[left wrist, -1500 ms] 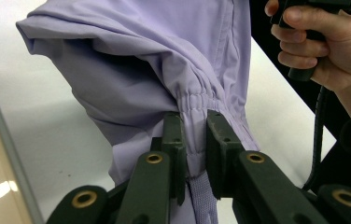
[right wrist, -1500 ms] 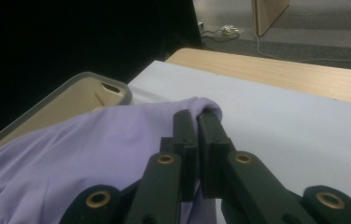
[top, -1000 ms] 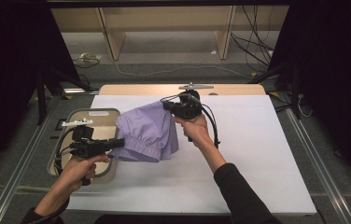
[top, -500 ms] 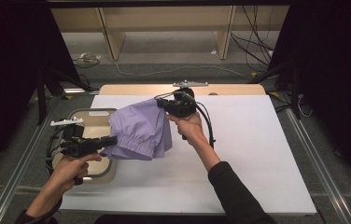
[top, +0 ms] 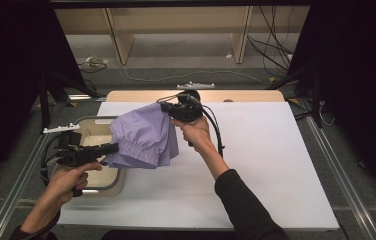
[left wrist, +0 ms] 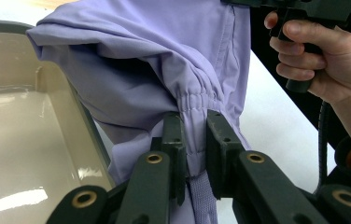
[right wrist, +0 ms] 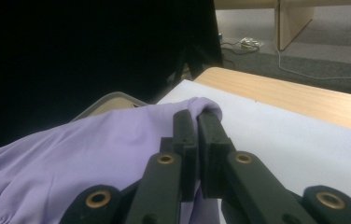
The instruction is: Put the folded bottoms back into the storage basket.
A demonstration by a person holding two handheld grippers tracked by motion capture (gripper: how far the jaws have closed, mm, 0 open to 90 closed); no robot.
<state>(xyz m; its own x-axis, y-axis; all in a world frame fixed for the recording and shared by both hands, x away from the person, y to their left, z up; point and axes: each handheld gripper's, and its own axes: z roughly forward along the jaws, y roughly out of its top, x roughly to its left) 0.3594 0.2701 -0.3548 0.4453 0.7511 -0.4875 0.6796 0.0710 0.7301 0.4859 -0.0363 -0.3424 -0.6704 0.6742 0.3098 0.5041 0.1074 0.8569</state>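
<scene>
While the lilac garment (top: 143, 137) is held clear of the white table top (top: 266, 165), it is stretched between the two grippers above the table's left part and the near rim of the beige tub (top: 93, 131). The left gripper (top: 110, 148) is clamped on the gathered elastic hem (left wrist: 197, 100), as seen between its jaws in the left gripper view. The right gripper (top: 166, 106) is clenched on a fold at the opposite, upper edge of the cloth (right wrist: 201, 106); in the right gripper view its jaws are nearly together with fabric pinched between them. The cloth is seen sagging from the right gripper down to the left one. Beyond the white surface a strip of wooden board (top: 246, 96) is visible.
</scene>
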